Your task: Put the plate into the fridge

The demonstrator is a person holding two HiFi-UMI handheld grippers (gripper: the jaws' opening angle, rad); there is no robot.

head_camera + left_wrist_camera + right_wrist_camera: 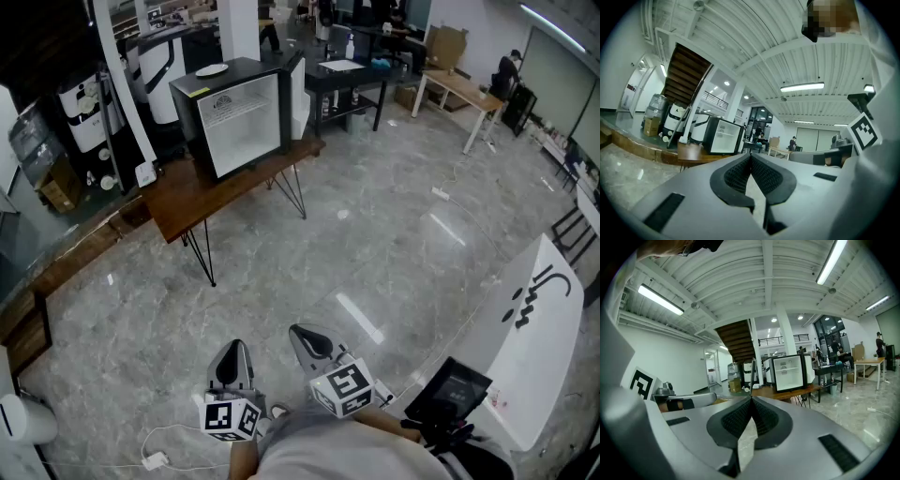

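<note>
Approach step: the left hand-held gripper (235, 349) and right hand-held gripper (302, 334) are both closed and empty, well apart from the tabletop (187, 202); next likely means reaching the plate (211, 70) atop the open fridge (239, 122)

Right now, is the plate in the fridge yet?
Not yet. Done: the black mini fridge on the brown wooden table has its door open. In hand: nothing; the left gripper and right gripper are both shut and empty, far across the floor. Left: the white plate sits on top of the fridge and must be picked up and put inside.
</note>
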